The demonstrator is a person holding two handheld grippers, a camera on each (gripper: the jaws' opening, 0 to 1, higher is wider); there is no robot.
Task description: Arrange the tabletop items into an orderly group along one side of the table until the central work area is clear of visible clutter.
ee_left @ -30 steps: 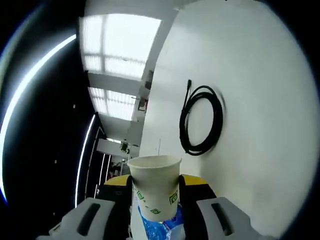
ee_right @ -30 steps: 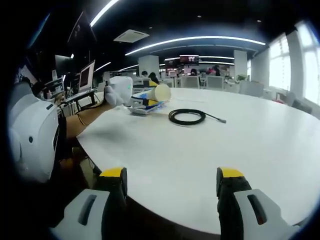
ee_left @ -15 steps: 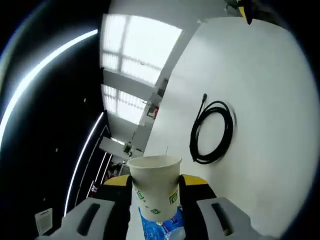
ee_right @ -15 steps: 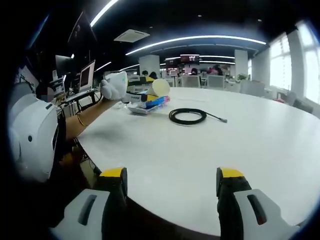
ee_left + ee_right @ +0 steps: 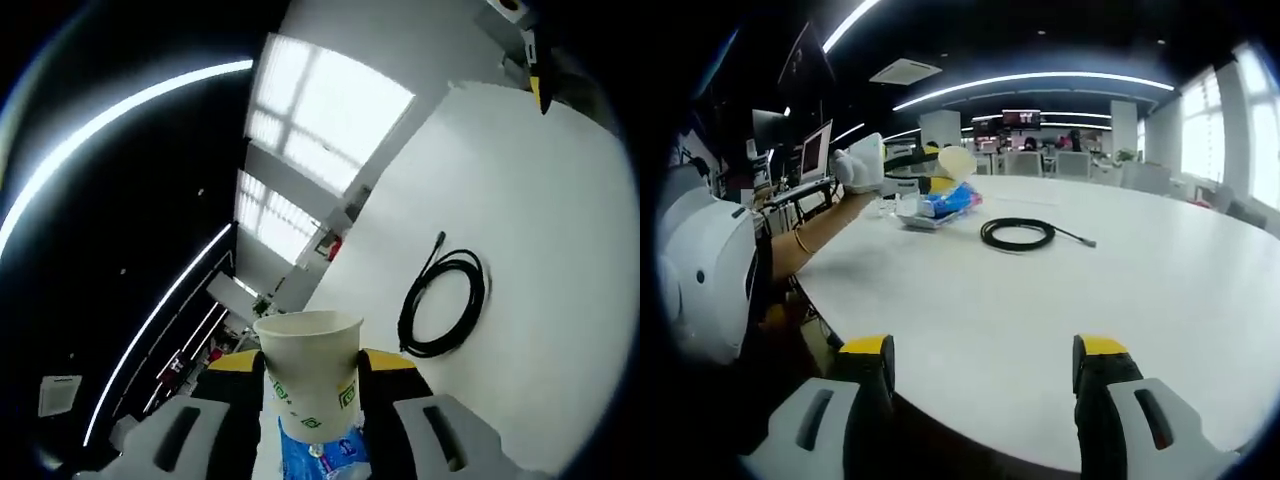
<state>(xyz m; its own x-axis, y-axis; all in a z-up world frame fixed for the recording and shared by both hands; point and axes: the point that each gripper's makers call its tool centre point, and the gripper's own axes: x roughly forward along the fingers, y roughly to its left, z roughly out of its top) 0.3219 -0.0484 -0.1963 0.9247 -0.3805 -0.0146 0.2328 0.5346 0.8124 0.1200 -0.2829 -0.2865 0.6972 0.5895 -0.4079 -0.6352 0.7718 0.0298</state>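
A white paper cup [image 5: 310,365] with a green logo stands between the jaws of my left gripper [image 5: 312,368], which is shut on it. A blue-labelled clear plastic item [image 5: 318,452] shows just under the cup; whether it is also held I cannot tell. In the right gripper view a gloved hand holds the left gripper [image 5: 908,168] with the cup [image 5: 957,160] tipped sideways above the blue item [image 5: 948,202] at the table's far left. A coiled black cable [image 5: 1017,234] lies on the white table [image 5: 1120,290]. My right gripper [image 5: 983,365] stands open over the near table edge.
The cable [image 5: 445,305] lies to the right of the cup in the left gripper view. Desks with monitors [image 5: 812,150] and chairs stand beyond the round table. A person's arm [image 5: 815,235] reaches in along the left edge.
The left gripper has lifted and turned the cup a little, so its view has rolled. The right gripper and the cable have stayed put.
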